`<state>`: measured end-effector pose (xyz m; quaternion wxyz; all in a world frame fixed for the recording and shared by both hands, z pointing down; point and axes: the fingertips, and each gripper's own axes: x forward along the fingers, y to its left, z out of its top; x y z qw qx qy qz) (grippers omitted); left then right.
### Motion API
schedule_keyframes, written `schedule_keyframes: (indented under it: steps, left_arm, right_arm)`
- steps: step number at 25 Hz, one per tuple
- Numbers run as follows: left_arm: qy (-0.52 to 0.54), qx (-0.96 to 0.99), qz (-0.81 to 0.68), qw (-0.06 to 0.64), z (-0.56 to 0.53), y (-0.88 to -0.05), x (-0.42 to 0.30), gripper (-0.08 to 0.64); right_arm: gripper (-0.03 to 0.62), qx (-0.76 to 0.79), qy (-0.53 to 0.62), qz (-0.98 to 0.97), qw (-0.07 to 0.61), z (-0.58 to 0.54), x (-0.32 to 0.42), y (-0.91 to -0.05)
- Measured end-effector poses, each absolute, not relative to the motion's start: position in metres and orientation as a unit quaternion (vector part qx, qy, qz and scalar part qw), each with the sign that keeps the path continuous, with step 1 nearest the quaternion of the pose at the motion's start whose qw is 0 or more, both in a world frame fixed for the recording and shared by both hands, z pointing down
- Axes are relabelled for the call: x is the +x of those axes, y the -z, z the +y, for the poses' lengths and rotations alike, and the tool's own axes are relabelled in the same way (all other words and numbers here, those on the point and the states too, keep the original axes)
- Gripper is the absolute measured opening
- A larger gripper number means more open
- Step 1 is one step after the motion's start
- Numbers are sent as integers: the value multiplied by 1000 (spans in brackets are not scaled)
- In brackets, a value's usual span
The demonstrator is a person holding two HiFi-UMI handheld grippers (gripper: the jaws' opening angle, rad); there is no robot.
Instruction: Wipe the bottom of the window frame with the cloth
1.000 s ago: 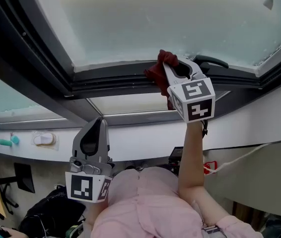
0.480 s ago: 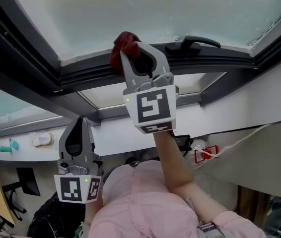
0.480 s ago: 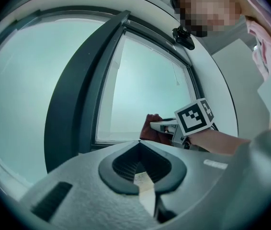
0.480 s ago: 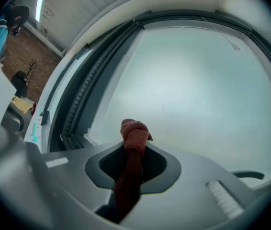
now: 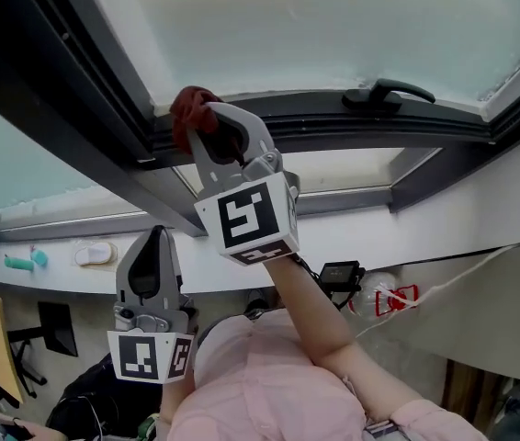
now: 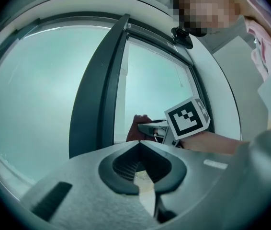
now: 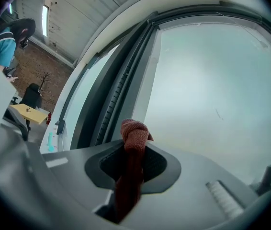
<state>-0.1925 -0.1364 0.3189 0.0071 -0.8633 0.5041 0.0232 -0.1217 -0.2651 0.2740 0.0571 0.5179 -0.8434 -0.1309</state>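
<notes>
The right tool (image 5: 207, 122), clamped on a red cloth (image 5: 189, 107), holds it against the bottom rail of the window frame (image 5: 352, 129), at the frame's left corner. The left tool (image 5: 157, 237) hangs below the frame, jaws together and empty.

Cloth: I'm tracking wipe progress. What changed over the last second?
The right gripper, shut on the red cloth, slid left along the bottom window frame, away from the window handle toward the frame's left corner. Unchanged: its grip on the cloth, and the left gripper held low, shut and empty.
</notes>
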Motion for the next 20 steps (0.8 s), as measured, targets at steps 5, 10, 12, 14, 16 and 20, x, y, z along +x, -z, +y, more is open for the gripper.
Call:
schedule_keyframes:
  steps: [5, 10, 12, 14, 16, 20]
  left_arm:
    - [-26, -863, 504, 7, -133, -319, -206, -2]
    - [-32, -863, 504, 7, -129, -316, -214, -2]
    - [-34, -862, 506, 6, -128, -316, -217, -2]
    - [-35, -860, 509, 4, -127, -317, -221, -2]
    - [-34, -859, 511, 3, -127, -318, -224, -2]
    - [-35, -860, 508, 6, -126, -317, -224, -2]
  right_arm:
    - [67, 508, 127, -849, 77, -267, -146, -284]
    - [67, 464, 123, -868, 123, -273, -189, -311]
    - [67, 458, 115, -869, 146, -278, -197, -326]
    - [67, 464, 117, -865, 152, -280, -197, -330]
    - [67, 466, 116, -863, 153, -282, -196, -330]
    - [67, 467, 118, -863, 153, -282, -196, -329]
